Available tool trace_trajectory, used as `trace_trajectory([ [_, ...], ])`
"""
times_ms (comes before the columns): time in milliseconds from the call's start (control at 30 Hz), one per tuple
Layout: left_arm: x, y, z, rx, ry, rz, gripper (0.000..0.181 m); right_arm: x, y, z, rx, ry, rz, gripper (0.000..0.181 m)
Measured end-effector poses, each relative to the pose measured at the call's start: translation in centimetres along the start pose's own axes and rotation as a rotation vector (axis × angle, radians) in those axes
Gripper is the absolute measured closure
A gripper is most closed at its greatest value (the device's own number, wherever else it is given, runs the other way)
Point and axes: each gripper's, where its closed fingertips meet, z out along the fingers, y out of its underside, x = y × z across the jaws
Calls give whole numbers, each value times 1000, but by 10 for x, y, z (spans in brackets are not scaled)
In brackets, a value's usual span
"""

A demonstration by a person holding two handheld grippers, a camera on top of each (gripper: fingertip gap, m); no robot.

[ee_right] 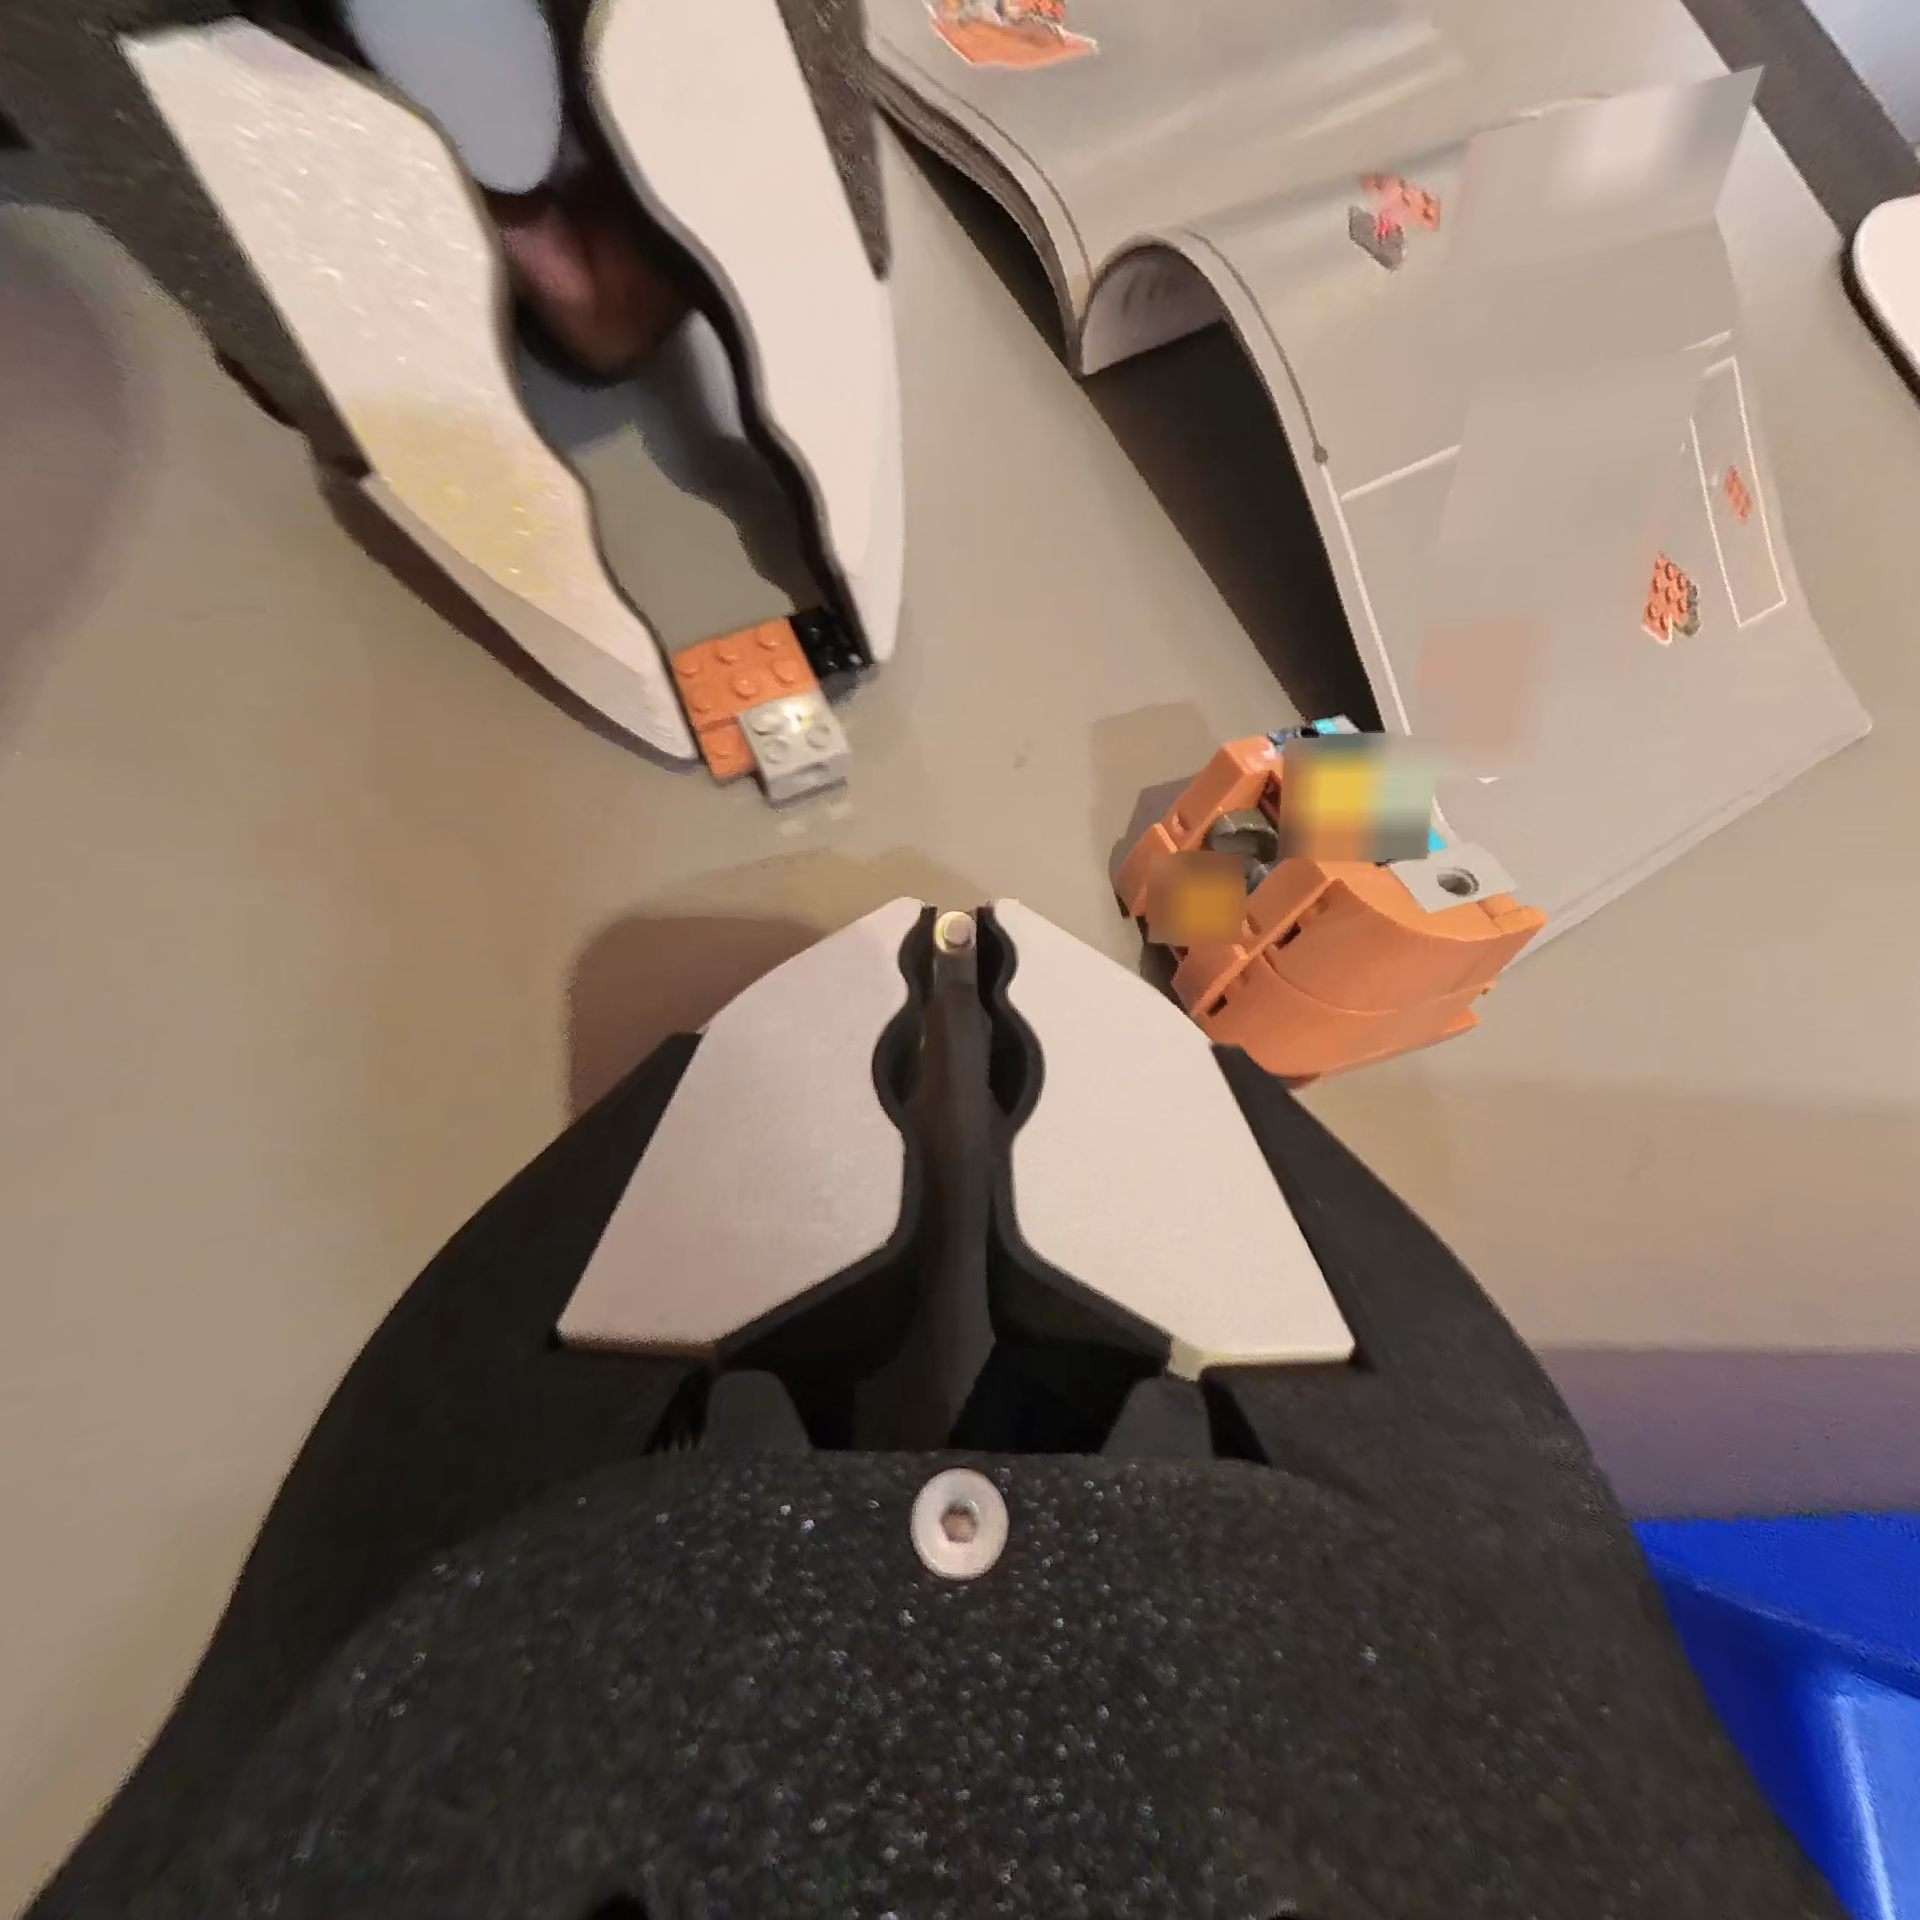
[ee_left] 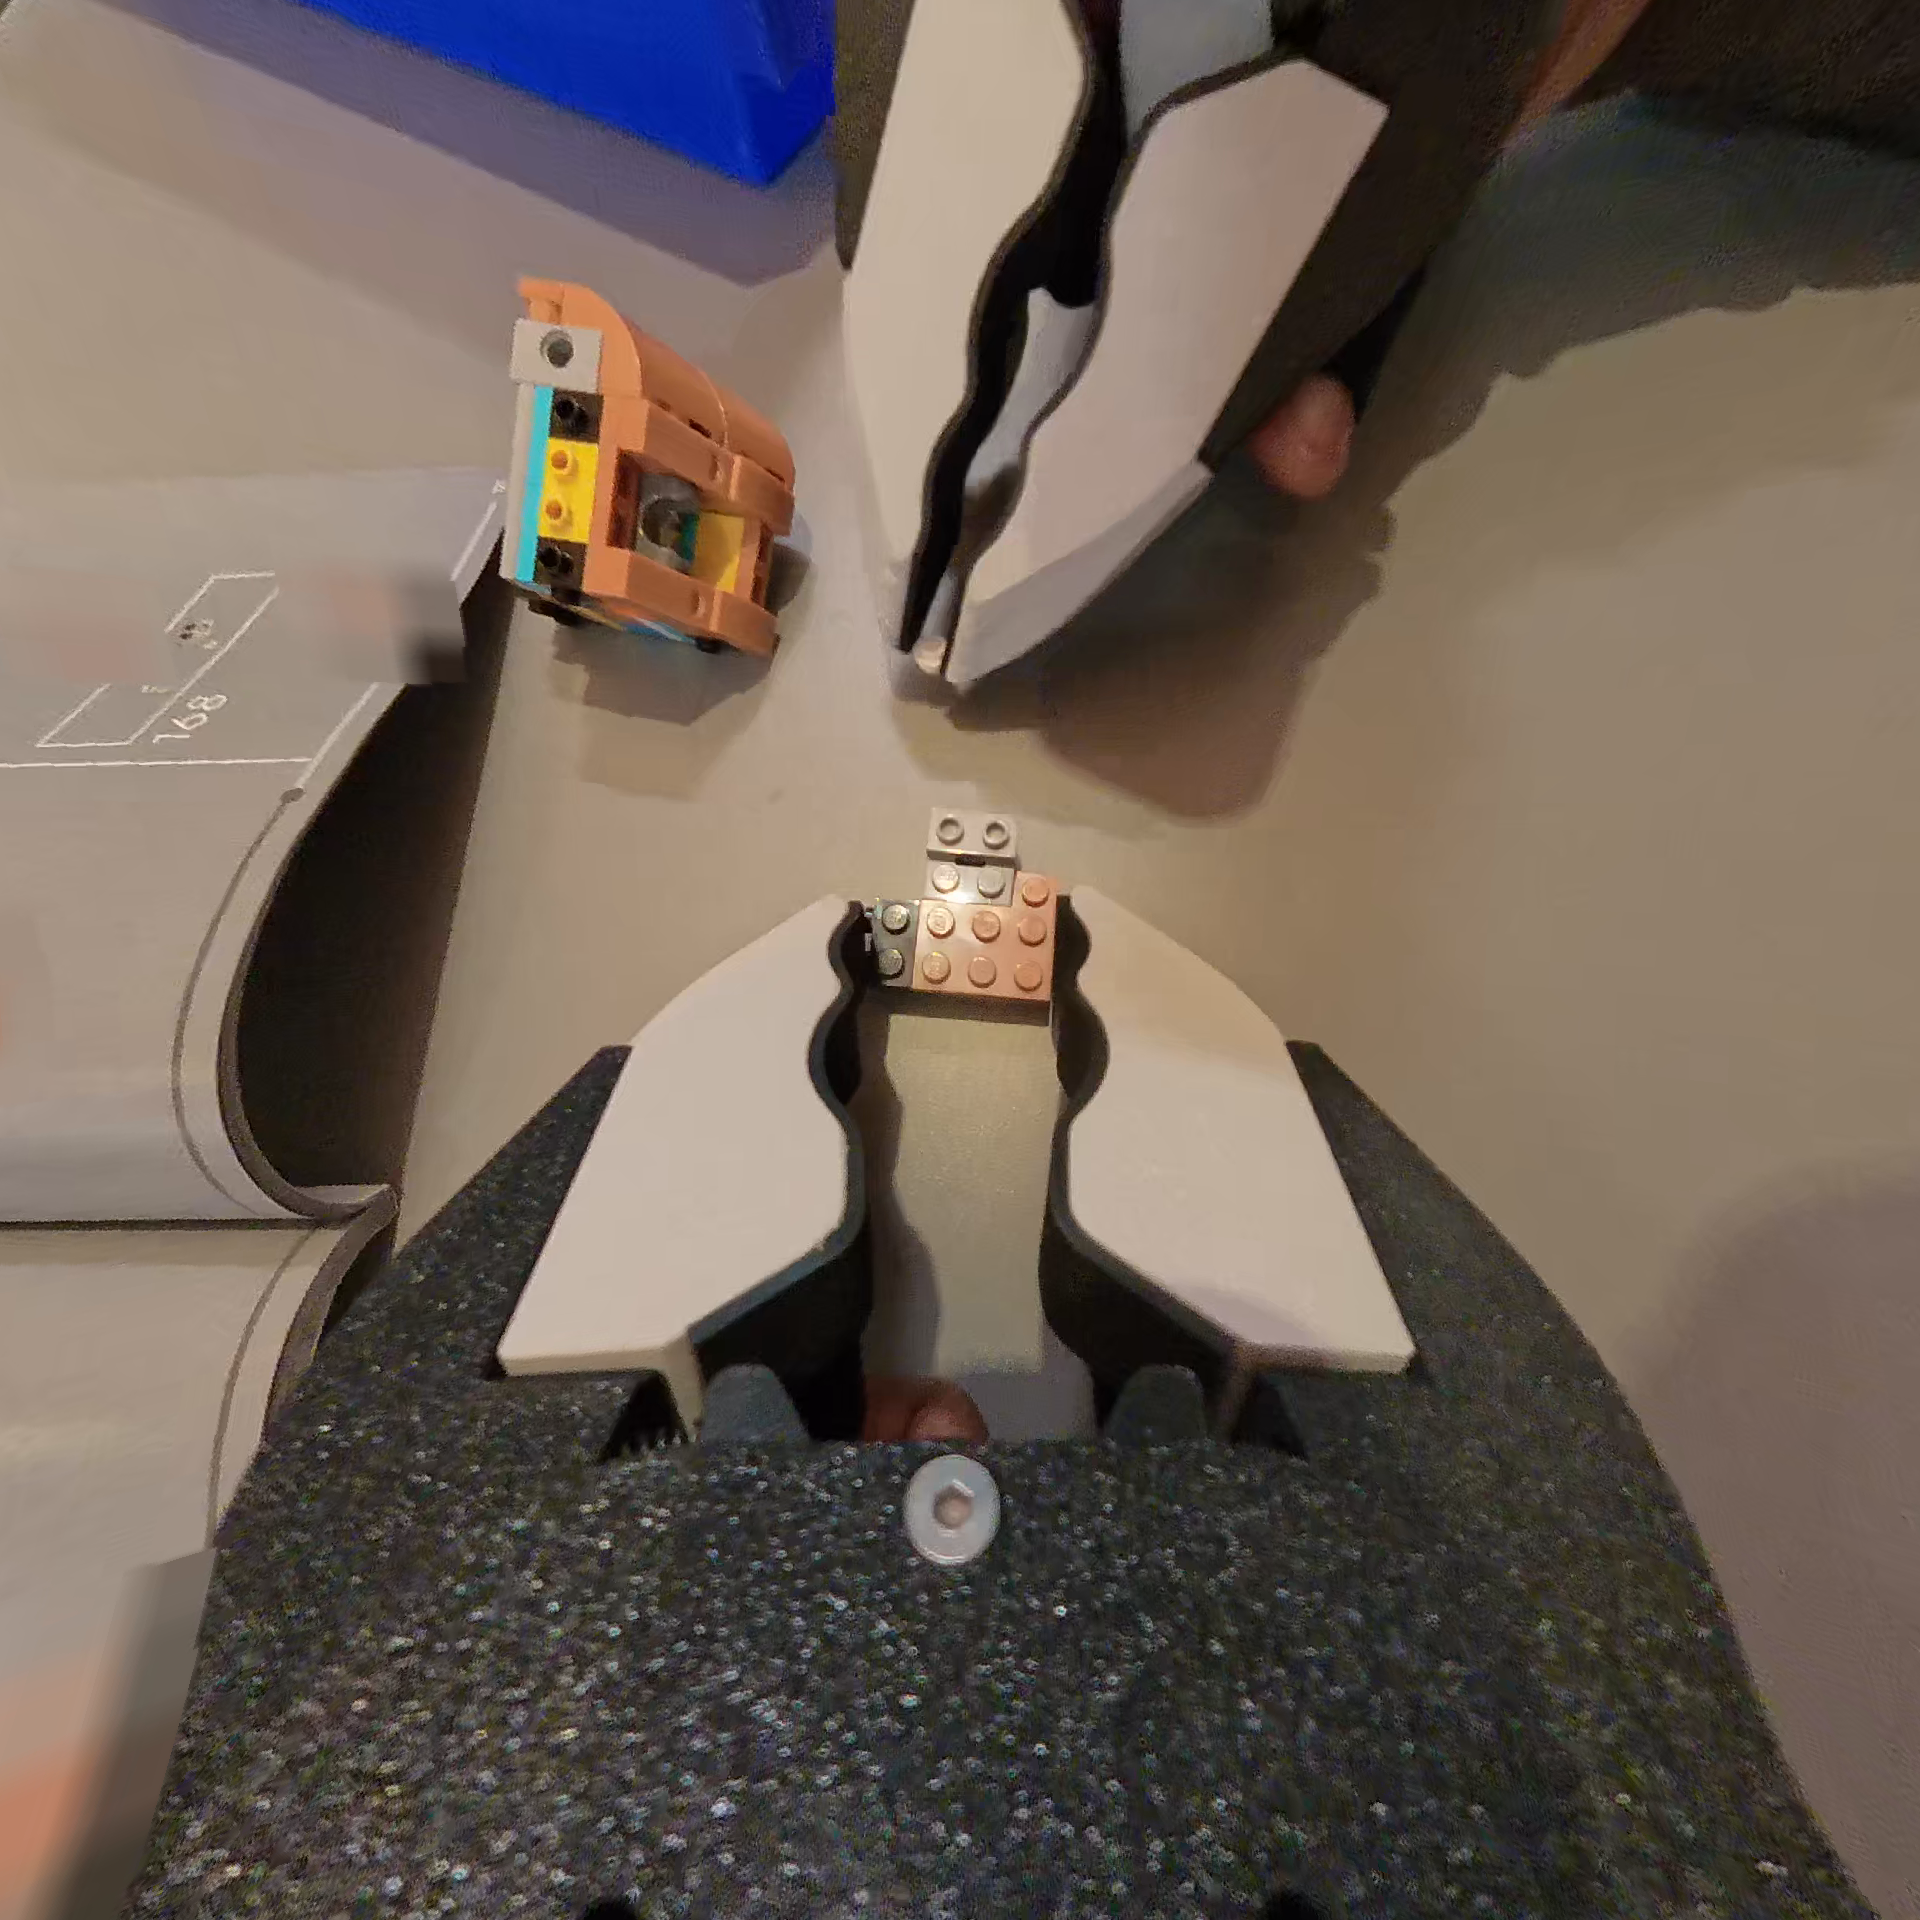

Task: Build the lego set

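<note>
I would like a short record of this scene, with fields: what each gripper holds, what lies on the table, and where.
left gripper: jaws shut on the brown plate assembly, which carries grey pieces at its front, low over the table
right gripper: jaws shut on a small pale pin
gap: the two grippers face each other, apart
brown model: on the table, next to the booklet
instruction booklet: open, pages curled
blue bin: at the table's edge
</note>
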Motion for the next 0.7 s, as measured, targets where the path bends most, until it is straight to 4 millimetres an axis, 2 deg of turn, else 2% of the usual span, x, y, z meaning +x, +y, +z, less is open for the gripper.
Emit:
trace_trajectory([
  [267,3,-10,1,43,27,-88,147,-35,-43,-18,268,-41,-225,174],
  [500,13,-19,-5,111,134,-149,146,-45,-46,-18,295,-36,-320,174],
  [700,13,-10,-1,46,104,-99,147,-47,-40,-16,276,-42,-335,174],
])
